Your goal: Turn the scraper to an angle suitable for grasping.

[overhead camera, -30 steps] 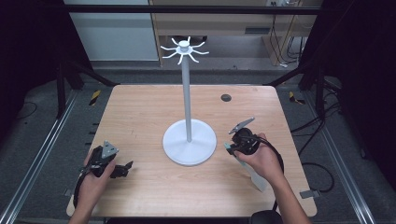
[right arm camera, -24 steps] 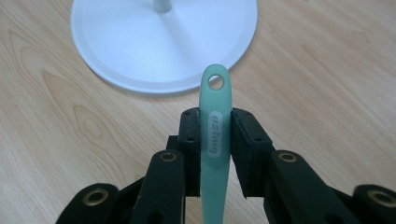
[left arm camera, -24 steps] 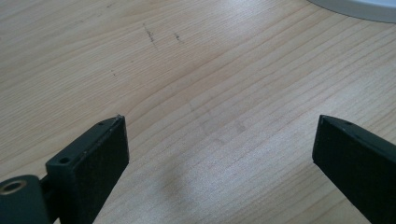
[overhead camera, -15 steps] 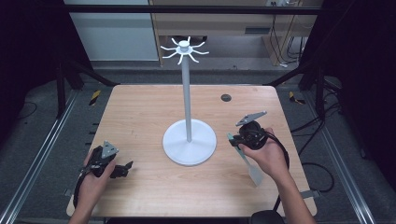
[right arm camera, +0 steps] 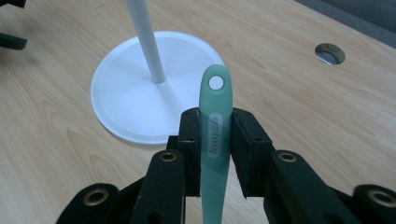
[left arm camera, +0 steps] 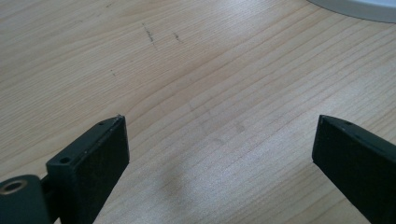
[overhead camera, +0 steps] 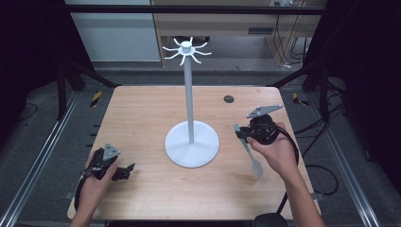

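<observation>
I work over the pale wooden desk (overhead camera: 142, 113) with rounded corners, and near its middle stands the tall white metal stand (overhead camera: 189, 94): a round flat base (overhead camera: 191, 150), a thin upright pole and a crown of short curved hooks (overhead camera: 186, 49) at the top. My right tool (overhead camera: 241, 134) hovers just right of that base, its jaws narrowed to a slim gap and clamped on the mint-green silicone spatula (overhead camera: 250, 153); in the right gripper view the two black pads press on either side of the handle (right arm camera: 215, 135), the end with the small round hanging hole (right arm camera: 215, 82) stands clear above them, and the blade (overhead camera: 256, 168) hangs down toward the desk in the high view. My left tool (overhead camera: 124, 171) rests low near the desk's front left corner, jaws spread wide with nothing but bare wood between them in the left gripper view. As I judge it, the step in hand is carrying the spatula up to the hooks and threading the hole over one. To do it well I should keep the grip firm but leave the hole free above the pads, as it is now, raise the tool well above the hook tips before moving in, line the hole with a hook that points toward my side, then lower slowly so the handle seats without knocking the slender pole. The small dark round hole (overhead camera: 229, 99) in the desk beyond my right hand plays no part.
</observation>
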Demonstrator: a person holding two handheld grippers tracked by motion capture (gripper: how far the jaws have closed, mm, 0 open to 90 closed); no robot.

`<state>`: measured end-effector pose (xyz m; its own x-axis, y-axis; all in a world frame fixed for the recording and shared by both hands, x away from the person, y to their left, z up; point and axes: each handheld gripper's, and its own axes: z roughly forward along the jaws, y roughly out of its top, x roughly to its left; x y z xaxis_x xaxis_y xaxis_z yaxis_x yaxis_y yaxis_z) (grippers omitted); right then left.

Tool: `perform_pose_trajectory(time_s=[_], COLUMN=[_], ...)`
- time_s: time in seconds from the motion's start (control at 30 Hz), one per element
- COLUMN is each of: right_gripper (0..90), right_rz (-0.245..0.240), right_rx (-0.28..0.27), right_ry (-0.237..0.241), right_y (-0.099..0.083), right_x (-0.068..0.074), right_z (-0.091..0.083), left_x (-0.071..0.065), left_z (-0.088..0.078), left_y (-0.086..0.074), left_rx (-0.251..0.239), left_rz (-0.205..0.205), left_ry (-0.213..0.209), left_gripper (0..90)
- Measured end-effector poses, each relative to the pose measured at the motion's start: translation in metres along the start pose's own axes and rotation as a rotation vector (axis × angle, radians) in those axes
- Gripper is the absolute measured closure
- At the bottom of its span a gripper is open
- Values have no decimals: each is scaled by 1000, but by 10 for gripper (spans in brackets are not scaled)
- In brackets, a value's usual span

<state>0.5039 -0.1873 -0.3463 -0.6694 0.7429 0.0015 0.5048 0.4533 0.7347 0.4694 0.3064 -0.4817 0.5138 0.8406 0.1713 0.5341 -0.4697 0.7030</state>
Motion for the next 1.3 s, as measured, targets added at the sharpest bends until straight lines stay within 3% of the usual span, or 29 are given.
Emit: perform_pose_trajectory(time_s=[0.5, 1.3], right_gripper=[746, 746], right_rz=[4, -13], right_rx=[-76, -180], right_ry=[-14, -22], right_y=[23, 54], right_x=[-2, 3], right_z=[-23, -37], left_x=[0, 0], left_z=[0, 0], left_y=[0, 0], left_rx=[-3, -5], left_rz=[-1, -4], left_ry=[-2, -3], left_gripper=[36, 36])
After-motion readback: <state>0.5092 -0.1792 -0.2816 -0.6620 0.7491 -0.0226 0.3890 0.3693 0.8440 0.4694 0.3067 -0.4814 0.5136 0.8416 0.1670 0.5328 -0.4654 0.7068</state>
